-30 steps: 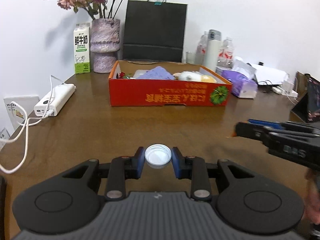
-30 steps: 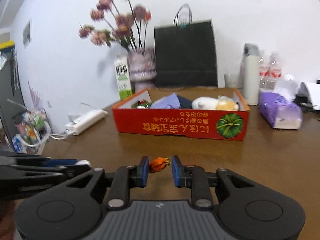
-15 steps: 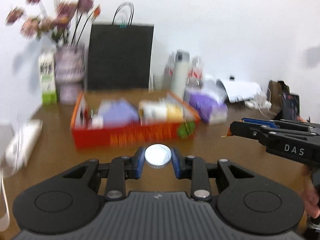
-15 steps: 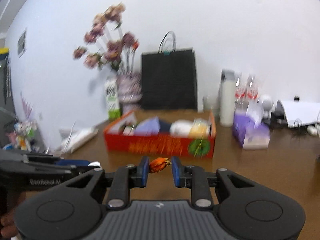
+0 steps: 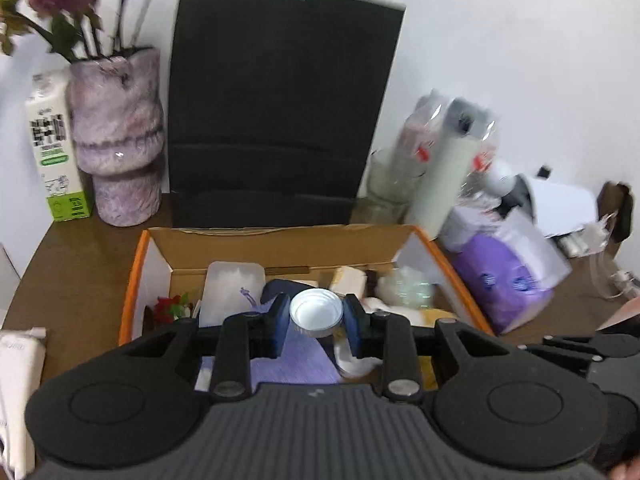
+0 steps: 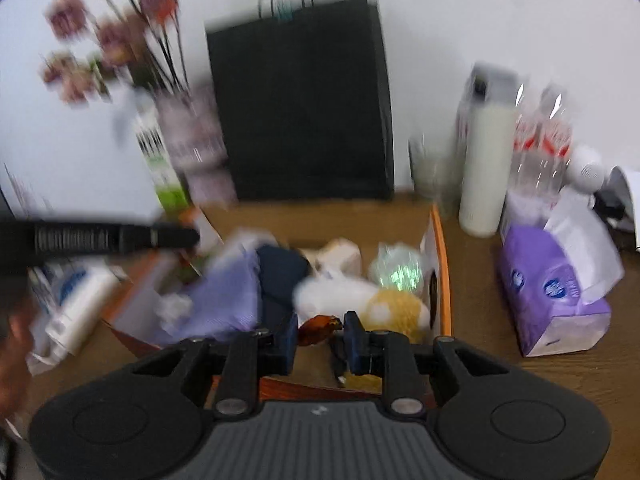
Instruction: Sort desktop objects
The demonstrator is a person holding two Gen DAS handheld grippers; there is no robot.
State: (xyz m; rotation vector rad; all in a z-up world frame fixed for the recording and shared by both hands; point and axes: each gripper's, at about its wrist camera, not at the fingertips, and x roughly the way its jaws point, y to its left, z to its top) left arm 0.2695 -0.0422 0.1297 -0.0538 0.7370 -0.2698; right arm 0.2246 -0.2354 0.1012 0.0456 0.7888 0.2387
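White cap (image 5: 316, 313) clamped in left hand-held gripper (image 5: 316, 320); right hand-held gripper (image 6: 321, 330) pinches orange bud (image 6: 319, 327) (above box (image 5: 129, 300)).

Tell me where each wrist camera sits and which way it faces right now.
Left wrist: rides behind the left gripper, tilted down into the orange box; its fingers pinch a white cap; the right gripper's black body shows at lower right.
Right wrist: rides behind the right gripper, tilted down over the box's right end; its fingers pinch a small orange object; the left gripper crosses at left.
Shared: box, black paper bag, purple tissue pack, white bottle.
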